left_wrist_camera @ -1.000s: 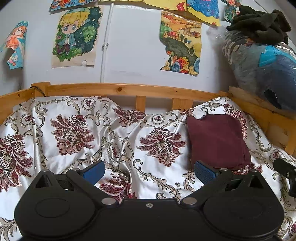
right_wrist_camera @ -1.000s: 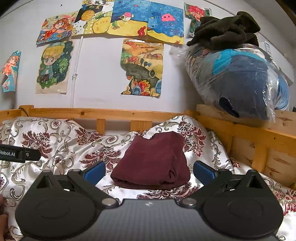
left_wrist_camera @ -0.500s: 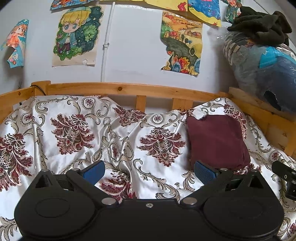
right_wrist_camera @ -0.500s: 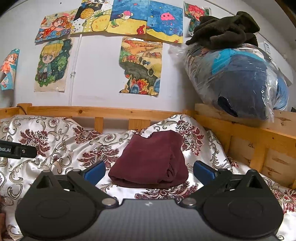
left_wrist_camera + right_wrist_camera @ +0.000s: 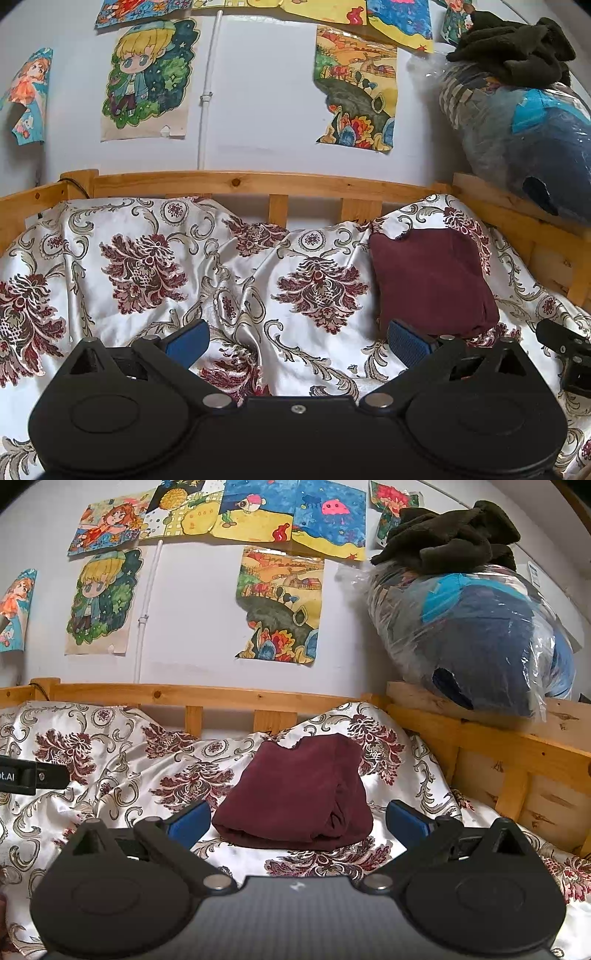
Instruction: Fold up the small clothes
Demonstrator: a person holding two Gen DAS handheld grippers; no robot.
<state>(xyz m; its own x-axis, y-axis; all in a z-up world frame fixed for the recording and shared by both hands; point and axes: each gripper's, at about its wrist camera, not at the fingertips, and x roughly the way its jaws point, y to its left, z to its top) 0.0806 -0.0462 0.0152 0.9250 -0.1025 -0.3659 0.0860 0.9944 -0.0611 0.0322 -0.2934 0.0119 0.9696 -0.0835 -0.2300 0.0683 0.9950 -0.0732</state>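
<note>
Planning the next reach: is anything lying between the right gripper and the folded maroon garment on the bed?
Nothing visible does. The right gripper is open, facing the maroon garment; only bare floral bedsheet lies between them. The left gripper is off to the side.

Wooden bed [image 5: 207,694] with floral sheet [image 5: 147,236] bearing folded maroon garment [image 5: 299,790].

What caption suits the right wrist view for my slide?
Open right hand-held gripper faces a folded maroon garment lying on the floral bedspread, with nothing in its grip.
</note>
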